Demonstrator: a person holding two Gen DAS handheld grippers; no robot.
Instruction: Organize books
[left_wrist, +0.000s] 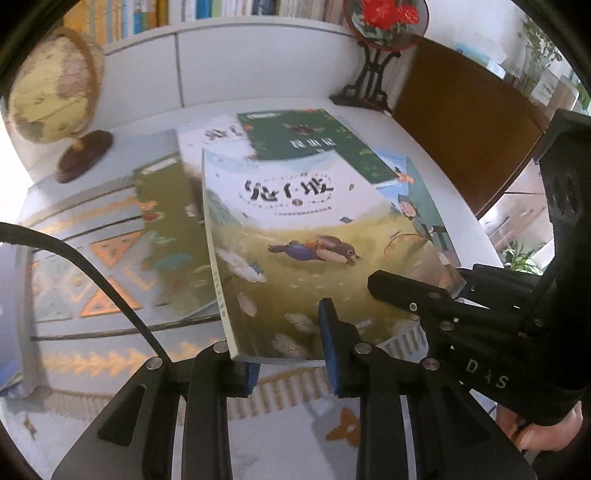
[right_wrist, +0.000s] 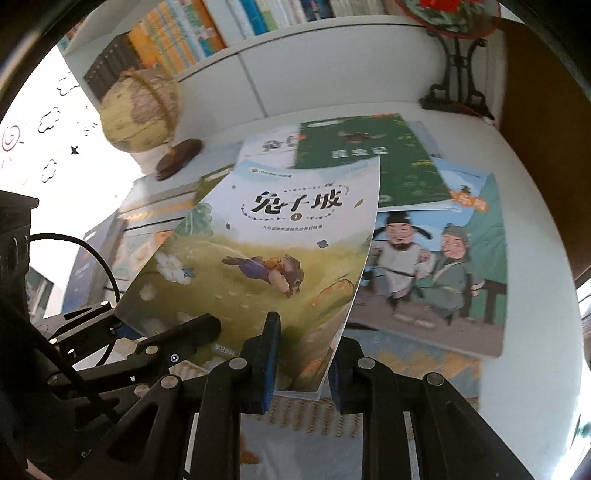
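Green-covered rabbit book (right_wrist: 258, 258): one, lifted, tilted.
Flat books on surface (right_wrist: 535, 166): at least three.
Left hand-held gripper (left_wrist: 291, 354): grips the book's near-left edge.
Right hand-held gripper (right_wrist: 303, 354): grips its near-right edge.

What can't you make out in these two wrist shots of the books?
- Left wrist view: the two-men book is mostly covered by the rabbit book.
- Both views: the white book lies under the green book, its title cut off.
- Right wrist view: shelf spines too blurred to read.

Glossy paper book cover (right_wrist: 280, 236); wooden globe base (left_wrist: 85, 155).
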